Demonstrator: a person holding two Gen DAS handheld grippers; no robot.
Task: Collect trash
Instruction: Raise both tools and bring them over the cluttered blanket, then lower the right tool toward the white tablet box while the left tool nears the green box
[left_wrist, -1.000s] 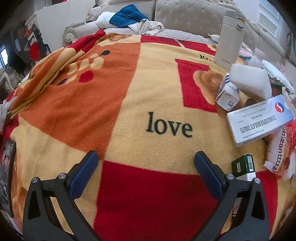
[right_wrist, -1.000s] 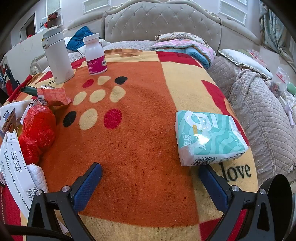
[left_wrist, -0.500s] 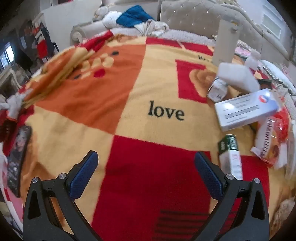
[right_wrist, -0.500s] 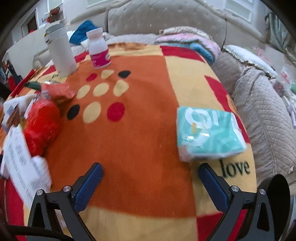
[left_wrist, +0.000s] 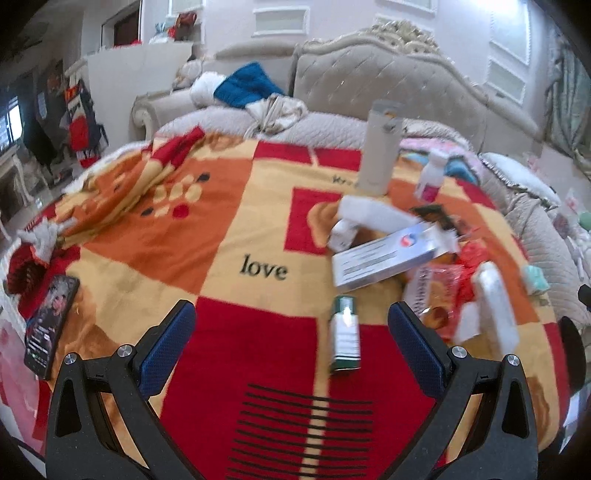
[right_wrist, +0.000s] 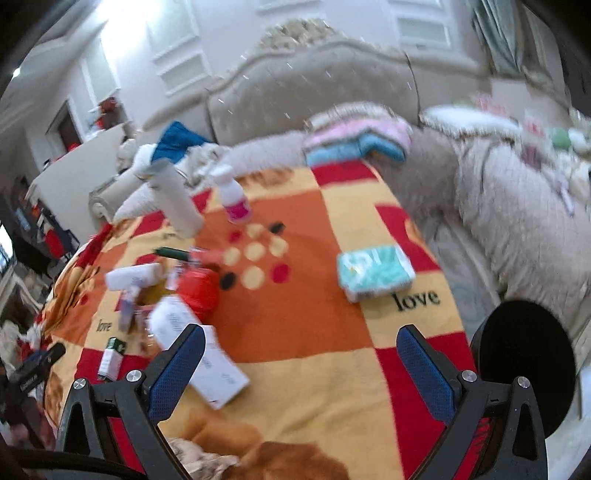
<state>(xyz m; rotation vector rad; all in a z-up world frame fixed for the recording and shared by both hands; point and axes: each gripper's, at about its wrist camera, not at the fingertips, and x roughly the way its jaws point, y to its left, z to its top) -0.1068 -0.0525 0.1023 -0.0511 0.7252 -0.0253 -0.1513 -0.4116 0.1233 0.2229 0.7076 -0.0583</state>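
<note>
Both the left gripper (left_wrist: 291, 325) and the right gripper (right_wrist: 301, 350) hang spread and empty above the red-orange fleece blanket (left_wrist: 229, 221), likely surveying; trash, including a small green-white carton (left_wrist: 344, 338) and a long white medicine box (left_wrist: 388, 258), lies clustered between them.

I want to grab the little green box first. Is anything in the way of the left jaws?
Nothing visible blocks it. The left gripper is open, and the green box lies flat on the blanket just ahead, toward its right finger. The pile of other boxes and wrappers sits beyond it, apart from it.
</note>
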